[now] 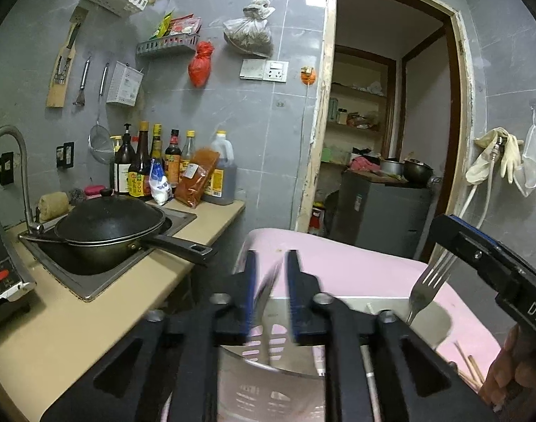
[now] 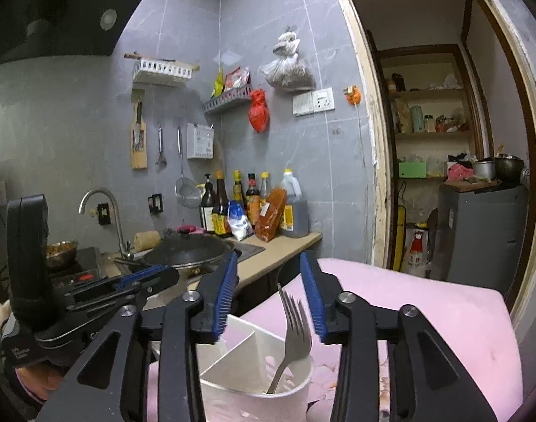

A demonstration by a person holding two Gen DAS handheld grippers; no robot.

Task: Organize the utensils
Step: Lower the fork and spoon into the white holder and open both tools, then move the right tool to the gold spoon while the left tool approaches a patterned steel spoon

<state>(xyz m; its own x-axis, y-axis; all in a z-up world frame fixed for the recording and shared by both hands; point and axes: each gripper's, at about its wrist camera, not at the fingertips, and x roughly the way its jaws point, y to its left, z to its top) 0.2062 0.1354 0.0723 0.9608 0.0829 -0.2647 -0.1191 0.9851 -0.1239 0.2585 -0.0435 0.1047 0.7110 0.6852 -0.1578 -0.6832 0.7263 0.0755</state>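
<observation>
In the white divided holder point(image 2: 253, 362) on the pink surface point(image 2: 426, 313), the steel fork point(image 2: 294, 330) stands tines-up between the right gripper point(image 2: 273, 293)'s parted fingers, looking stiff, light, slick—best pinched mid-neck; left gripper point(image 1: 270, 292)'s fingers are narrowly apart around a blurred utensil point(image 1: 268, 292), contact unclear.

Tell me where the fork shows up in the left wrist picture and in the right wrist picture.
Left wrist view: the fork stands at lower right, tines up, just below the right tool.
Right wrist view: the fork is at lower centre, standing tines up in the white utensil holder, between the open tool's fingers.
Shared landmark: the red bag hanging on the grey tiled wall.
</observation>
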